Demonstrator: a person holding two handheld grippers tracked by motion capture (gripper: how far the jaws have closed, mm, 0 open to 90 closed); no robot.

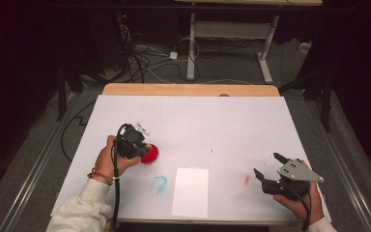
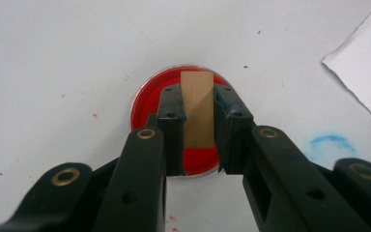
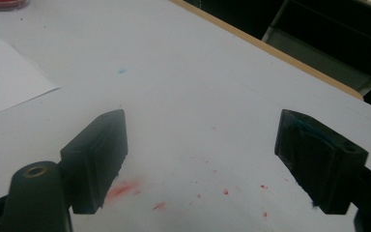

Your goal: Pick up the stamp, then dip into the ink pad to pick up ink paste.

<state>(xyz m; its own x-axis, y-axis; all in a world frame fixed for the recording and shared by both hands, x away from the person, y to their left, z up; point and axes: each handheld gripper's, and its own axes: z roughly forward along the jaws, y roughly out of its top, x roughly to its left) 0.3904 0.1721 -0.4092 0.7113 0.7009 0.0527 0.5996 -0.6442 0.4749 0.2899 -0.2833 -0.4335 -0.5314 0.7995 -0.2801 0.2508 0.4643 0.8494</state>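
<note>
Left gripper view looks straight down the left claw (image 2: 199, 126), whose two black jaws are clamped on a small wooden block (image 2: 196, 108), pinching its flat sides so that it stands on end between the pads. Directly under the block sits a shallow round dish of red paint (image 2: 145, 104), and the block's lower end appears to be at or just above the red surface; whether it actually touches cannot be told. Holding the block upright and by its sides leaves the bottom face free, which suits loading it with colour like a stamp. Off to one side of this claw a faint blue ring (image 2: 327, 145) marks the white table (image 2: 53, 58), and beyond that lies the corner of a loose sheet of white paper (image 2: 362, 72), probably the place meant to take a print. From the high view, the left hand (image 1: 108, 162) steadies the tool over the dish while the right claw (image 1: 266, 170) waits well apart, near the far side of the paper, its jaws spread wide with nothing between them. Just beneath and ahead of that idle claw, red smears and specks (image 3: 123, 188) dot the table.
</note>
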